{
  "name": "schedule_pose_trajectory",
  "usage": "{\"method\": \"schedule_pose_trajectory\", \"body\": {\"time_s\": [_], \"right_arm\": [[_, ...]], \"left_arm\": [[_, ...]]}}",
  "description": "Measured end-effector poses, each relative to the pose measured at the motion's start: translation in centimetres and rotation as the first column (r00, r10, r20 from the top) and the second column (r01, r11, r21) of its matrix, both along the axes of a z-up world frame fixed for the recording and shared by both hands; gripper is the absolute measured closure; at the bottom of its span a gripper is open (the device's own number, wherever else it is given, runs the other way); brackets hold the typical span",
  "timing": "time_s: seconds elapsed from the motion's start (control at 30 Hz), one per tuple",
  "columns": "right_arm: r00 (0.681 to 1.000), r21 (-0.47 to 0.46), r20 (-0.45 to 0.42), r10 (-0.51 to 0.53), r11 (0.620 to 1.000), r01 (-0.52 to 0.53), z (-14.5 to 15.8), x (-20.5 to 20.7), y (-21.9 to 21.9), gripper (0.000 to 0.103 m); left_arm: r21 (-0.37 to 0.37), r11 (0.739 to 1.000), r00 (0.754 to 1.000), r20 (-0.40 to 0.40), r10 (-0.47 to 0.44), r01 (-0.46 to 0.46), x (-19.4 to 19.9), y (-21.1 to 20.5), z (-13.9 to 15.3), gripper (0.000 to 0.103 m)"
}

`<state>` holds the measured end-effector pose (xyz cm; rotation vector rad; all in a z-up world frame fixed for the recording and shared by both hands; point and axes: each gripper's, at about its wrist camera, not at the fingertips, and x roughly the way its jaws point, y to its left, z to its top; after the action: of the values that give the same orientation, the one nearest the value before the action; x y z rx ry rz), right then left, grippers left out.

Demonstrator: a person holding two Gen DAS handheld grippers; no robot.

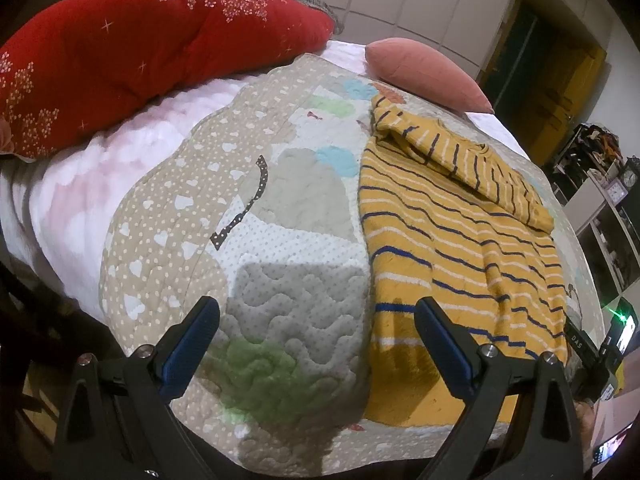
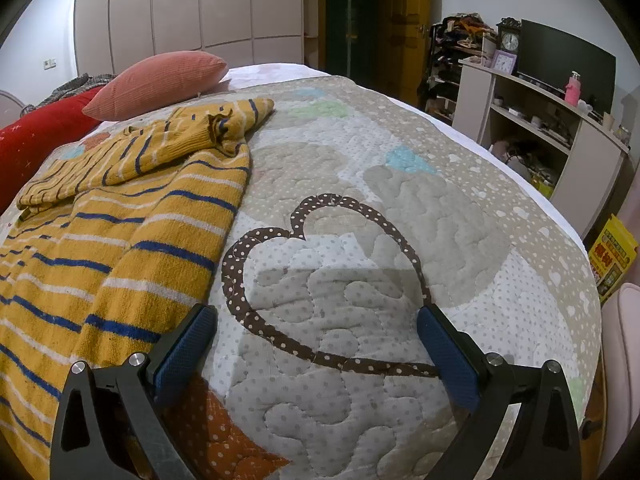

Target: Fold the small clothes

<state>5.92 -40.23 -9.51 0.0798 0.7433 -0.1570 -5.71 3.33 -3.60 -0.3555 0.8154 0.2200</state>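
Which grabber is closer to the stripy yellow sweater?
Left. The left gripper has one finger over the sweater; the right gripper hovers beside it, over the quilt.

I see a bed covered by a quilted patchwork blanket (image 2: 360,208) with a brown dotted heart outline (image 2: 320,280) stitched on it. A pink ribbed cushion (image 2: 160,80) lies at the far end, and a red floral pillow (image 1: 140,52) sits far left in my left view. Pale wardrobe doors (image 2: 180,8) line the far wall. To the right stands a shelf unit (image 2: 552,120) carrying a dark screen (image 2: 568,60), a clock (image 2: 510,42) and a pink bottle (image 2: 573,90). A yellow box (image 2: 612,256) sits on the floor near the bed's right edge.
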Motion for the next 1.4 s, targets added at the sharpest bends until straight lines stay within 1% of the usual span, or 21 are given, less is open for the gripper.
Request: {"method": "schedule_pose_trajectory", "body": {"time_s": [0.8,0.9,0.97,1.03,1.07,1.13,1.2,1.3,1.4], "right_arm": [[0.999,-0.013,0.040,-0.003,1.000,0.004,-0.2,-0.6,0.3,0.001],[0.999,-0.015,0.034,0.004,1.000,-0.004,-0.2,-0.6,0.3,0.000],[1.000,-0.011,0.012,0.015,1.000,-0.015,0.1,-0.2,0.1,0.000],[0.999,0.021,-0.030,0.017,1.000,-0.016,0.8,0.4,-0.3,0.001],[0.999,0.049,-0.036,0.013,0.999,-0.011,1.3,0.5,-0.7,0.001],[1.000,0.140,-0.008,0.011,0.990,-0.010,2.8,0.0,-1.7,0.001],[1.000,0.204,0.020,0.023,0.979,-0.027,3.8,-0.5,-2.1,0.001],[0.996,0.290,0.039,0.083,0.953,-0.091,5.0,-1.2,-1.9,0.001],[0.988,0.349,0.026,0.153,0.925,-0.153,4.9,-1.5,-1.1,0.001]], "left_arm": [[-0.013,1.000,1.000,-0.014,0.000,0.000,-0.1,0.1,-0.6,0.006],[-0.015,1.000,1.000,-0.013,0.002,-0.002,-0.2,0.2,-0.6,0.006],[-0.014,1.000,1.000,-0.012,0.002,-0.002,-0.2,0.2,-0.6,0.006],[-0.014,1.000,1.000,-0.009,0.006,-0.006,-0.3,0.4,-0.6,0.006],[-0.016,1.000,1.000,-0.007,0.008,-0.008,-0.3,0.5,-0.6,0.006],[-0.029,1.000,1.000,-0.003,0.011,-0.012,-0.4,0.7,-0.6,0.006],[-0.040,0.999,1.000,-0.004,0.009,-0.010,-0.4,0.9,-0.6,0.006],[-0.047,0.999,1.000,-0.001,-0.003,0.002,-0.4,0.7,-0.6,0.006],[-0.052,0.999,1.000,0.004,-0.014,0.014,-0.4,0.5,-0.4,0.006]]}}
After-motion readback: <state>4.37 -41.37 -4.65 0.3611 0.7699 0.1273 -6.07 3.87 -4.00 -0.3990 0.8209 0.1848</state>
